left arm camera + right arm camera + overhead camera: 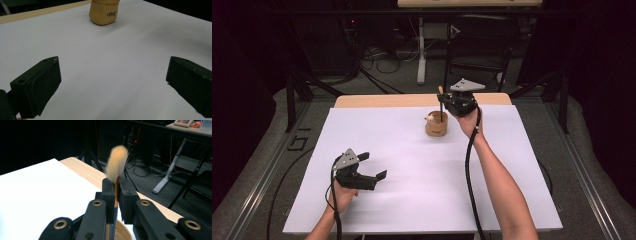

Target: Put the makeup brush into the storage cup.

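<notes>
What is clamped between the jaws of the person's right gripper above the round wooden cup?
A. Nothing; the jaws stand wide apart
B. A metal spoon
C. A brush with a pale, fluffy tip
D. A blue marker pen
C: the right gripper has its jaws closed on the brush with a pale, fluffy tip, above the round wooden cup.

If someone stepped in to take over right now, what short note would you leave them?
Right gripper: shut on the brush, bristles up, handle pointing down over the wooden cup at the far side of the white table.
Left gripper: open, empty, hovering near the front left.
Done: brush gripped.
Left: whether the brush is going into the cup or coming out, I cannot tell; finish that move.
</notes>
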`<state>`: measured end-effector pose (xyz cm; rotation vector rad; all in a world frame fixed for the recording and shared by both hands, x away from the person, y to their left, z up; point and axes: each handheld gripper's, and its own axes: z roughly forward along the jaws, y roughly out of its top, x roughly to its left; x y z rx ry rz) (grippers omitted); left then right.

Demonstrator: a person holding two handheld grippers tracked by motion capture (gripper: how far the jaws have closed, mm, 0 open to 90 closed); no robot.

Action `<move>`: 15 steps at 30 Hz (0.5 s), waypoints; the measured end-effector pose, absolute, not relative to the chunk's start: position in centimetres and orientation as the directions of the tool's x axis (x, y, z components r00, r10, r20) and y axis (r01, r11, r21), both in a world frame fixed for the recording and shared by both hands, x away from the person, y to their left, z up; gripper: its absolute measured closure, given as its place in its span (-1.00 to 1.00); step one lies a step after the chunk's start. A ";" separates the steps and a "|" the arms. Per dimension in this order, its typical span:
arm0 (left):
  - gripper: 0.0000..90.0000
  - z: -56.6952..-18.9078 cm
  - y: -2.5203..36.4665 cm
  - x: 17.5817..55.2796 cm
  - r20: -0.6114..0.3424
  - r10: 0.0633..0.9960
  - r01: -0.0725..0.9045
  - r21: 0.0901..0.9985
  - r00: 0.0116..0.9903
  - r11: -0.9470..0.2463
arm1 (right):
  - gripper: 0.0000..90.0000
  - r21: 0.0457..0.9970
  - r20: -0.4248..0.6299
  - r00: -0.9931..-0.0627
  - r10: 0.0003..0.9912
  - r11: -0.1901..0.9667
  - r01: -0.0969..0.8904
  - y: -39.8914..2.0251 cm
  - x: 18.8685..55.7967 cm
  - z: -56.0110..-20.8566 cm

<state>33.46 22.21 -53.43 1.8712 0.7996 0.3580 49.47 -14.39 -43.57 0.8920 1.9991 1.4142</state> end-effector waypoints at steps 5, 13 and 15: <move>-1.00 -53.4 22.2 33.4 -0.107 0.670 0.363 0.897 0.735 -0.254 | 0.87 0.943 -0.064 -0.642 0.764 0.256 0.211 -14.2 49.6 -43.9; -1.00 -53.4 22.3 33.4 -0.118 0.670 0.365 0.899 0.733 -0.242 | 0.48 0.933 -0.096 -0.654 0.750 0.296 0.203 -13.8 49.5 -44.5; -1.00 -53.4 22.3 33.4 -0.113 0.670 0.364 0.898 0.734 -0.246 | 0.08 0.931 -0.073 -0.664 0.744 0.290 0.222 -13.9 49.4 -44.4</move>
